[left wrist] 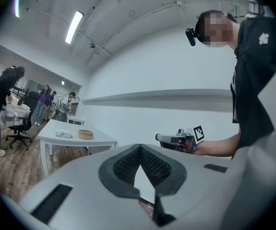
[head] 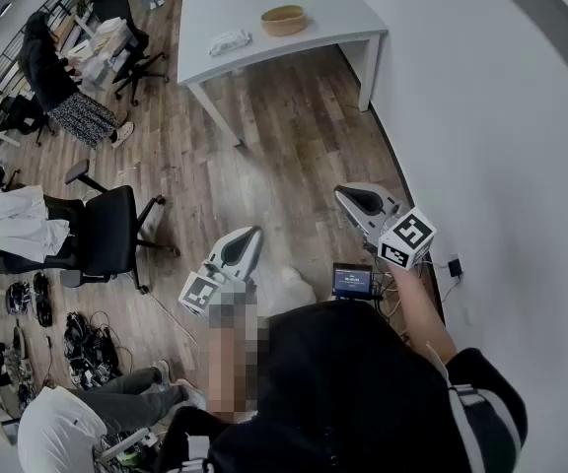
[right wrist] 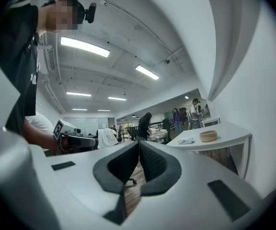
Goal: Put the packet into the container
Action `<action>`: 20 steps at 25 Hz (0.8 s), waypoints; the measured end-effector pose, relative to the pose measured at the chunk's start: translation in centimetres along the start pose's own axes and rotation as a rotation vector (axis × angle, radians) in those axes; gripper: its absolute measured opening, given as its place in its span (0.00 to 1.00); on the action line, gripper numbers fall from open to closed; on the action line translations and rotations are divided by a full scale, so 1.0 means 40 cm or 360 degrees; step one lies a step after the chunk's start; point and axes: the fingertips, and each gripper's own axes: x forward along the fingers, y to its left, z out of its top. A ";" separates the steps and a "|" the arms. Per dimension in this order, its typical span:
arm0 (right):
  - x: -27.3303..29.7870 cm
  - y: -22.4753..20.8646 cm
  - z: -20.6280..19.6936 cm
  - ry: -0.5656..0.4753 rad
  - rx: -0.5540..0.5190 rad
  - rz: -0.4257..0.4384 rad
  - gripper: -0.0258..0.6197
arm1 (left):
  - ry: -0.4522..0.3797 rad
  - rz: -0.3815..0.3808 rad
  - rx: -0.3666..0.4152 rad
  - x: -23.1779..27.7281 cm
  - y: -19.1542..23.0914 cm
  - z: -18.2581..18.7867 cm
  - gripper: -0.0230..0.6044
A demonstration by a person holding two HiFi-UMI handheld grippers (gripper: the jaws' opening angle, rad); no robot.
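Note:
The packet (head: 230,40), white and crumpled, lies on a white table (head: 323,8) at the far end of the room. Next to it stands the container (head: 284,19), a shallow wooden bowl. Both are far from my grippers, which I hold level over the wooden floor. My left gripper (head: 254,232) is shut with nothing in it, and so is my right gripper (head: 341,193). In the left gripper view the jaws of the left gripper (left wrist: 140,146) meet at their tips, with the packet (left wrist: 63,134) and bowl (left wrist: 85,134) small beyond. From the right gripper (right wrist: 139,142), packet (right wrist: 186,141) and bowl (right wrist: 208,136) show at the right.
A white wall (head: 501,116) runs along the right. A black office chair (head: 106,235) stands at the left, and more chairs and people are beyond it. Cables (head: 82,348) lie on the floor at lower left. A small screen (head: 353,281) sits by the wall.

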 end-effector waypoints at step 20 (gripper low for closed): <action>0.495 -0.344 0.053 0.0042 -0.0050 0.0006 0.08 | -0.0074 -0.0040 -0.0020 0.270 0.518 0.130 0.05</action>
